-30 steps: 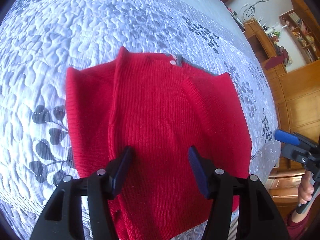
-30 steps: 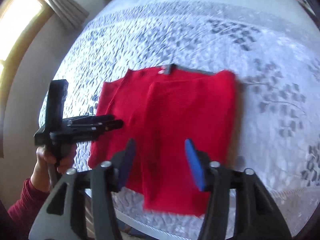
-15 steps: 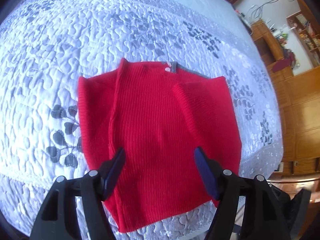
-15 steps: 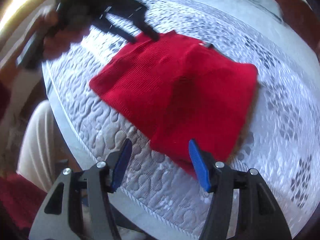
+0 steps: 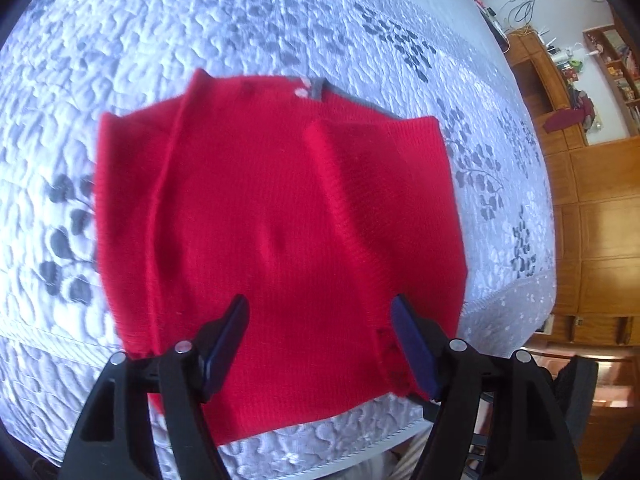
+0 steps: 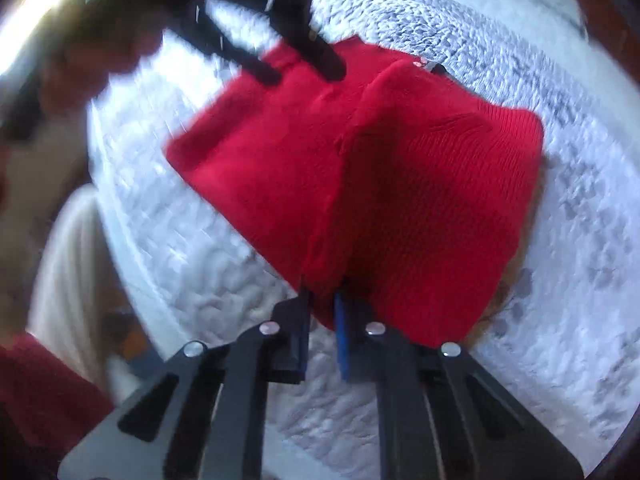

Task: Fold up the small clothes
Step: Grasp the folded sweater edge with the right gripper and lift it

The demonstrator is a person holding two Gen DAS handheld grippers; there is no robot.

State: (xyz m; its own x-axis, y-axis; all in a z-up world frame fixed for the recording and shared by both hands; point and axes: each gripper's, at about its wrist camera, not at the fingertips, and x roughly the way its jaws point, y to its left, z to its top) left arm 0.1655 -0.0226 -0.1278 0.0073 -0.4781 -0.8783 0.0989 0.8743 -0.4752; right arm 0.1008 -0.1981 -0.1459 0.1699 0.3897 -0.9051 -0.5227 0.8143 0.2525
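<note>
A red knitted sweater (image 5: 280, 220) lies folded on the quilted bed (image 5: 280, 20), with both sleeves turned in over its body. My left gripper (image 5: 318, 304) hovers above its near hem, open, with nothing between the blue pads. In the right wrist view the sweater (image 6: 420, 200) reaches the bed's near edge. My right gripper (image 6: 322, 300) is closing, and a fold of the near hem is pinched between its pads. The left gripper (image 6: 302, 74) shows there as a dark blur over the far side of the sweater.
The white and grey quilt (image 6: 560, 320) spreads around the sweater. Wooden cabinets and shelves (image 5: 600, 220) stand beyond the bed's right side. A person's light trousers (image 6: 68, 260) and red sleeve (image 6: 36, 392) are close to the bed's near edge.
The right gripper came down to the sweater's near hem and its jaws closed on the fabric. The left gripper's jaws widened and it drew back a little above the sweater.
</note>
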